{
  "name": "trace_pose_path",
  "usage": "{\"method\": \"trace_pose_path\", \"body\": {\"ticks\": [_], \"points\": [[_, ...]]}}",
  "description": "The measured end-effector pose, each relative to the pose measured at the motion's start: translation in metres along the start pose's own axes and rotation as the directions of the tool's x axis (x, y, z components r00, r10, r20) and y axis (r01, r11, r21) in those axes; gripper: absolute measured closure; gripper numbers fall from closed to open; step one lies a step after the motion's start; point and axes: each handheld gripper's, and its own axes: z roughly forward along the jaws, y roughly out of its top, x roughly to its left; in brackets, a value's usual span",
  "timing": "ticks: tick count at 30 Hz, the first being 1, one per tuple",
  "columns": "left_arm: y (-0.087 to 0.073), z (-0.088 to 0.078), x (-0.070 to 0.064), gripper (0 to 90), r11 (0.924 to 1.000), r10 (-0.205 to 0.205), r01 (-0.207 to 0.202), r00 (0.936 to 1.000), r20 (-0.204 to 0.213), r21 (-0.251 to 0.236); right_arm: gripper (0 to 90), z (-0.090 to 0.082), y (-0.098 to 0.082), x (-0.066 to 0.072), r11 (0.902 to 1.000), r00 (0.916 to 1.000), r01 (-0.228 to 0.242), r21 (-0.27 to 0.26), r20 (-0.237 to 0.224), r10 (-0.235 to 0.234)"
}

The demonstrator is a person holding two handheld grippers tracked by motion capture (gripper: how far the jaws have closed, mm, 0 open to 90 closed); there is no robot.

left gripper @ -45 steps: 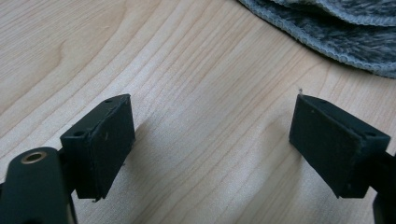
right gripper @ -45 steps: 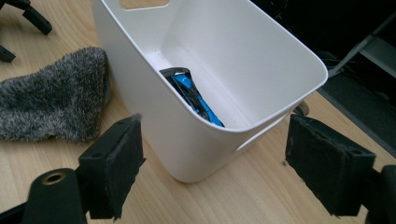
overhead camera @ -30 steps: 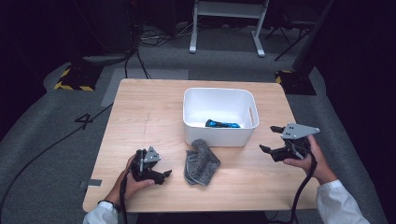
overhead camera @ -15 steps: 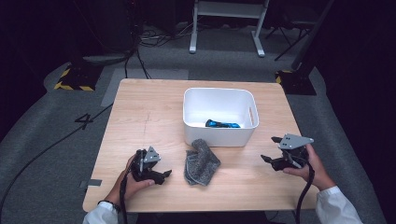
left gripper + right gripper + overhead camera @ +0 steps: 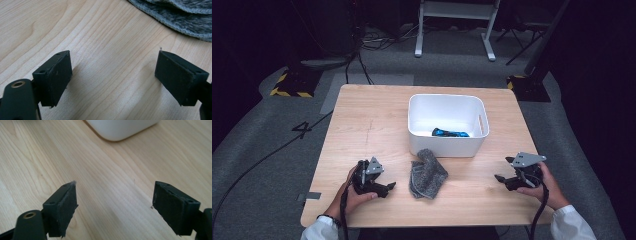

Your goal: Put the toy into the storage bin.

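Left gripper [image 5: 388, 187] low over the pale wooden table [image 5: 367, 125], jaws wide apart, nothing between them. Just beyond its fingertips, the crumpled grey fuzzy cloth [image 5: 427, 172], cut off at the top edge in the left gripper view. Right gripper [image 5: 501, 178] also gaping and empty, having just narrowed slightly; white plastic bin [image 5: 447, 139] ahead, its corner alone visible past the pads. Blue item [image 5: 449, 133] inside, hard to make out. Grey carpet, dark room around.

Your right gripper [image 5: 504, 178] has sunk toward the table [image 5: 362, 125] (jaws closing slightly, nothing between them).
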Motion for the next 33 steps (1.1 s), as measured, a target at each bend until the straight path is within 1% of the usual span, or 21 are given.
{"method": "trace_pose_path", "body": {"ticks": [1,5,8,11,12,15,19,21,24,26,27,33], "points": [[0.000,0.000,0.000,14.7,1.0000,0.000,0.000,1.0000,0.000,0.000,20.0,0.001,-0.003,0.000,1.0000,1.0000,0.001,0.005,0.003,-0.001],[0.000,0.000,0.000,14.6,1.0000,-0.001,0.001,1.0000,0.000,0.000,19.8,0.000,-0.011,-0.002,0.9998,0.9998,-0.019,0.007,-0.004,0.019],[0.000,0.000,0.000,14.6,1.0000,-0.001,0.001,1.0000,0.001,0.000,19.6,0.000,-0.018,-0.004,0.9990,0.9987,-0.044,0.006,-0.024,0.044],[0.000,0.000,0.000,14.7,1.0000,0.003,-0.003,1.0000,-0.001,0.000,19.2,0.001,-0.026,-0.005,0.9982,0.9979,-0.059,0.009,-0.027,0.059],[0.000,0.000,0.000,14.7,1.0000,0.005,-0.005,1.0000,0.000,0.001,19.2,0.001,-0.028,-0.006,0.9974,0.9971,-0.072,0.006,-0.026,0.072],[0.000,0.000,0.000,14.7,1.0000,0.005,-0.005,1.0000,-0.001,0.001,19.4,0.003,-0.035,-0.010,0.9909,0.9904,-0.135,-0.004,-0.034,0.134],[0.000,0.000,0.000,14.7,1.0000,0.005,-0.005,1.0000,-0.001,0.001,19.3,0.006,-0.044,-0.011,0.9883,0.9878,-0.152,0.004,-0.033,0.152],[0.000,0.000,0.000,14.7,1.0000,0.005,-0.005,1.0000,0.000,0.001,18.7,0.006,-0.049,-0.011,0.9854,0.9847,-0.170,-0.009,-0.039,0.170],[0.000,0.000,0.000,14.7,1.0000,0.005,-0.005,1.0000,-0.001,0.001,17.5,0.006,-0.055,-0.013,0.9775,0.9772,-0.209,-0.029,-0.045,0.207],[0.000,0.000,0.000,14.7,1.0000,0.004,-0.004,1.0000,-0.002,0.001,16.8,0.007,-0.060,-0.013,0.9692,0.9703,-0.239,-0.059,-0.052,0.236],[0.000,0.000,0.000,14.7,1.0000,0.004,-0.004,1.0000,-0.002,0.001,16.7,0.006,-0.061,-0.013,0.9687,0.9704,-0.239,-0.067,-0.052,0.236],[0.000,0.000,0.000,14.7,1.0000,0.000,0.000,1.0000,-0.001,0.000,16.5,0.006,-0.062,-0.012,0.9681,0.9699,-0.241,-0.068,-0.051,0.238]]}}
